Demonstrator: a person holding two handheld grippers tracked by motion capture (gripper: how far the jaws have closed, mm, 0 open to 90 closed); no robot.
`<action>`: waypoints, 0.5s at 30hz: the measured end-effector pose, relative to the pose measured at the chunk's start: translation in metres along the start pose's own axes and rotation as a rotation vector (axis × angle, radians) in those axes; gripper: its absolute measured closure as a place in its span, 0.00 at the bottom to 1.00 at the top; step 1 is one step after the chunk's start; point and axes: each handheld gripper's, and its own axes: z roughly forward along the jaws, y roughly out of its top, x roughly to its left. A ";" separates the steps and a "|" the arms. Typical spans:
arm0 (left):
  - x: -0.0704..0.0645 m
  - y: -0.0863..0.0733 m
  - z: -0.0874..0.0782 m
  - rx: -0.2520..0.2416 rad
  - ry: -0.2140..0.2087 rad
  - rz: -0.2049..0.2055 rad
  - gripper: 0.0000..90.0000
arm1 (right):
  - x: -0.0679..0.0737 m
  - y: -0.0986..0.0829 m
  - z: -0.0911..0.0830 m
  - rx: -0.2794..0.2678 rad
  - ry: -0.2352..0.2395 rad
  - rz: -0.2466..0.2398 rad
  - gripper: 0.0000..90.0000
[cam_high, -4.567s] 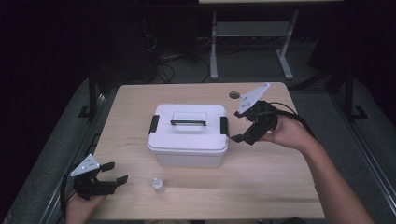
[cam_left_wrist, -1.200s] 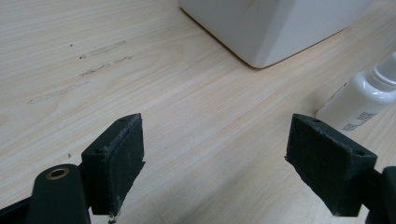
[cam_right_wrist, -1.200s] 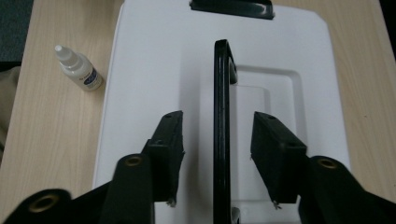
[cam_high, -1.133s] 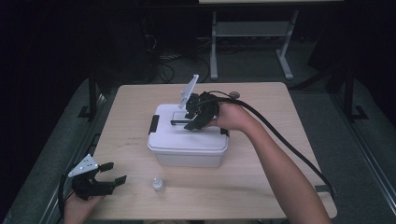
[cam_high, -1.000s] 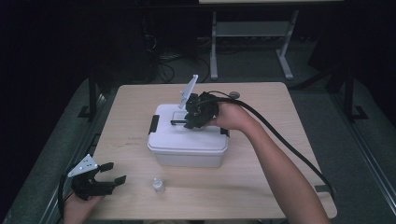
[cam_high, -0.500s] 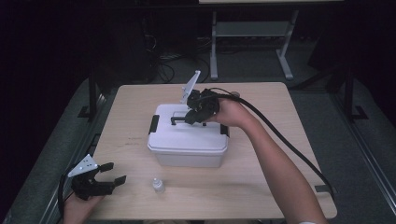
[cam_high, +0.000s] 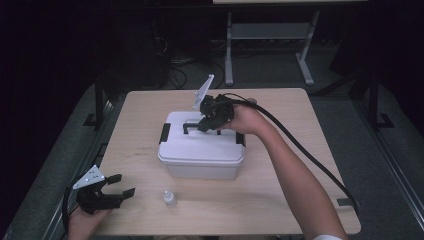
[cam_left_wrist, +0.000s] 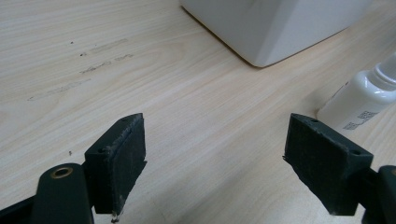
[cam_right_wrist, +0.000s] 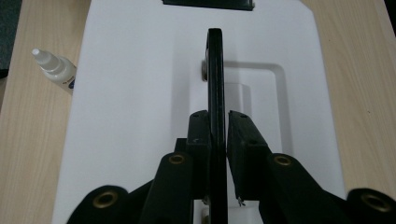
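Observation:
A white lidded box (cam_high: 200, 150) stands in the middle of the wooden table (cam_high: 300, 115). Its black carry handle (cam_high: 191, 125) is swung up on edge, and my right gripper (cam_high: 205, 125) is shut on it from above. In the right gripper view the handle (cam_right_wrist: 215, 74) runs straight up between the two closed jaws of the right gripper (cam_right_wrist: 217, 140), over the white lid (cam_right_wrist: 135, 93). My left gripper (cam_high: 122, 185) stands open low at the table's front left corner, nothing between its pads (cam_left_wrist: 122, 154).
A small white dropper bottle (cam_high: 169, 198) stands in front of the box, right of the left gripper; it is the bottle (cam_left_wrist: 359, 100) near the box corner (cam_left_wrist: 280, 28). Black latches (cam_high: 164, 133) sit on the lid's ends. The right gripper's cable (cam_high: 310, 155) trails across the table.
The right gripper came from the box's right side to over the lid and closed on the handle, which now stands up. The left gripper stayed put.

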 end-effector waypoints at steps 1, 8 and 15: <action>0.000 0.000 0.000 0.000 0.000 0.000 0.22 | 0.000 0.000 0.000 0.000 -0.001 0.001 0.87; 0.000 0.001 0.001 0.004 -0.002 0.005 0.22 | 0.000 0.000 -0.003 -0.005 0.003 -0.003 0.92; 0.001 0.001 0.001 0.005 -0.004 0.003 0.22 | -0.001 -0.001 -0.003 -0.010 0.010 -0.012 0.92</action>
